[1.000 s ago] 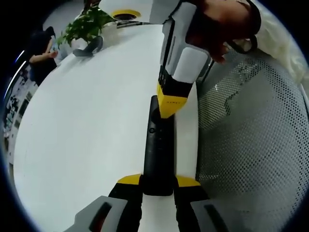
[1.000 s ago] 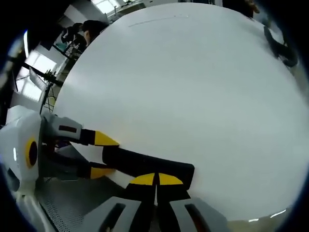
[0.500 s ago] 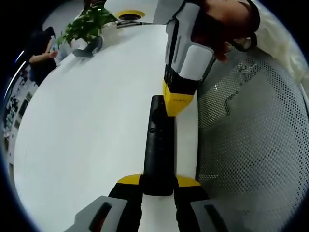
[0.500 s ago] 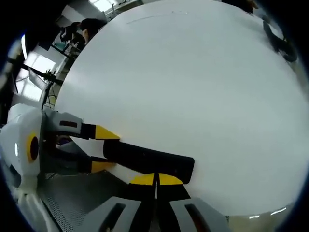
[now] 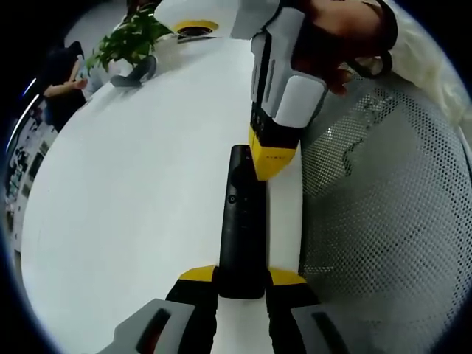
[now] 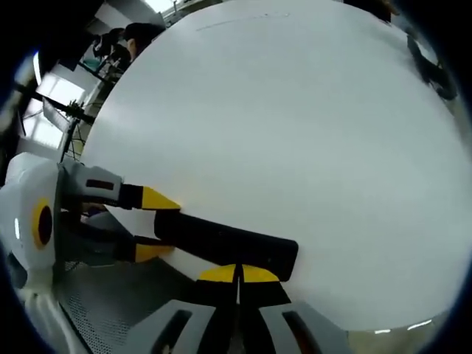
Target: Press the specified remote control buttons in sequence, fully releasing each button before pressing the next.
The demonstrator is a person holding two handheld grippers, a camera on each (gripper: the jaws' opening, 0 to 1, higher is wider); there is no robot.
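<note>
A long black remote control (image 5: 240, 221) lies near the right edge of the white table (image 5: 125, 192). My left gripper (image 5: 242, 279) is shut on its near end, yellow jaws on both sides. In the right gripper view the left gripper (image 6: 156, 225) holds the remote control (image 6: 221, 242) from the left. My right gripper (image 6: 238, 274) is shut, empty, yellow tips together just over the remote's other end. In the left gripper view the right gripper (image 5: 271, 161), held by a hand, points down at the far right corner of the remote. I cannot tell whether it touches.
A grey mesh chair (image 5: 383, 221) stands right beside the table edge. At the table's far end are a potted plant (image 5: 133, 37), a dark curved object (image 5: 136, 72) and a yellow-ringed item (image 5: 193, 28). A person (image 5: 63, 81) sits beyond the table.
My right gripper's tip has shifted from over the remote's far end toward its right corner and lifted slightly. The left gripper and remote have stayed still.
</note>
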